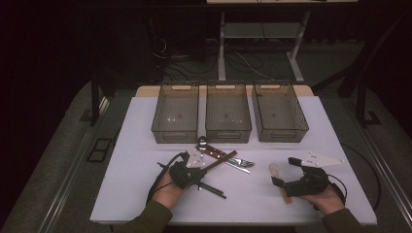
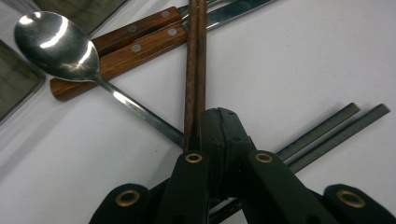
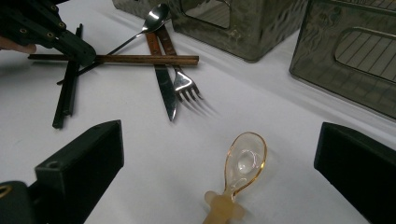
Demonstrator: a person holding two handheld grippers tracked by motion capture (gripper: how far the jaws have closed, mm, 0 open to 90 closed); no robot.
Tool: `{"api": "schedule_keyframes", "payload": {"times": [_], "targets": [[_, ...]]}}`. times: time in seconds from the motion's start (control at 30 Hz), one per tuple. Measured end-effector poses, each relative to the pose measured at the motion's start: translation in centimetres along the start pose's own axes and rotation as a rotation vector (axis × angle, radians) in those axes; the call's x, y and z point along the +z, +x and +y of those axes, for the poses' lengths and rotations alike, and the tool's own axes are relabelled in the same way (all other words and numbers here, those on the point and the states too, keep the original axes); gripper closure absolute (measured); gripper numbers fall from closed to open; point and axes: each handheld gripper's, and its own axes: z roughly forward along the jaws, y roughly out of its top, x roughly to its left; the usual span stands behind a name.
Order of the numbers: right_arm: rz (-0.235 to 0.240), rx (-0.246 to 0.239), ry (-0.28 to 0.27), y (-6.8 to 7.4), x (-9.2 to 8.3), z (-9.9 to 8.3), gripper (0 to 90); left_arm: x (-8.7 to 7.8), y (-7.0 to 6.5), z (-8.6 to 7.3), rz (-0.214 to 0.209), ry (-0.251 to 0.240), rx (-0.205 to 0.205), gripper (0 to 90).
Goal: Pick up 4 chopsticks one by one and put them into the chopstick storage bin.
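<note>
My left gripper (image 1: 199, 175) (image 2: 220, 123) is shut, its tips down against a pair of brown wooden chopsticks (image 2: 195, 70) (image 3: 140, 59) that pass along its left jaw. I see nothing between the jaws. Under them cross a pair of dark grey chopsticks (image 2: 327, 126) (image 1: 214, 189). A steel spoon (image 2: 56, 42) (image 1: 202, 142) lies on two wooden cutlery handles (image 2: 135, 44). My right gripper (image 1: 285, 171) (image 3: 222, 142) stands open above the table, one jaw on each side of a clear amber plastic spoon (image 3: 243, 161) (image 1: 275, 170), without touching it.
Three smoky clear bins (image 1: 176, 112) (image 1: 228, 112) (image 1: 279, 111) stand in a row at the back of the white table (image 1: 145, 126). A knife (image 3: 164, 86) and a fork (image 3: 185, 86) lie in the middle, blades toward the right gripper.
</note>
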Motion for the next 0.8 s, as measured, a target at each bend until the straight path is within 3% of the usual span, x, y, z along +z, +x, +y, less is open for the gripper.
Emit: {"api": "schedule_keyframes", "payload": {"times": [0.3, 0.53, 0.6, 0.8], "targets": [[0.003, 0.000, 0.001, 0.0, 0.0, 0.0, 1.3, -0.3, 0.2, -0.1, -0.022, -0.024, -0.019, 89.5], [0.007, 0.000, 0.001, 0.0, 0.0, 0.0, 1.2, -1.5, 1.1, -0.3, -0.070, -0.095, -0.053, 80.1], [0.007, -0.002, 0.000, 0.0, 0.0, 0.0, 1.3, -1.7, 1.4, -0.5, -0.077, -0.113, -0.079, 76.4], [0.008, -0.002, 0.004, 0.1, 0.0, 0.0, 1.3, -2.4, 2.8, -1.4, -0.088, -0.144, -0.091, 67.6]]}}
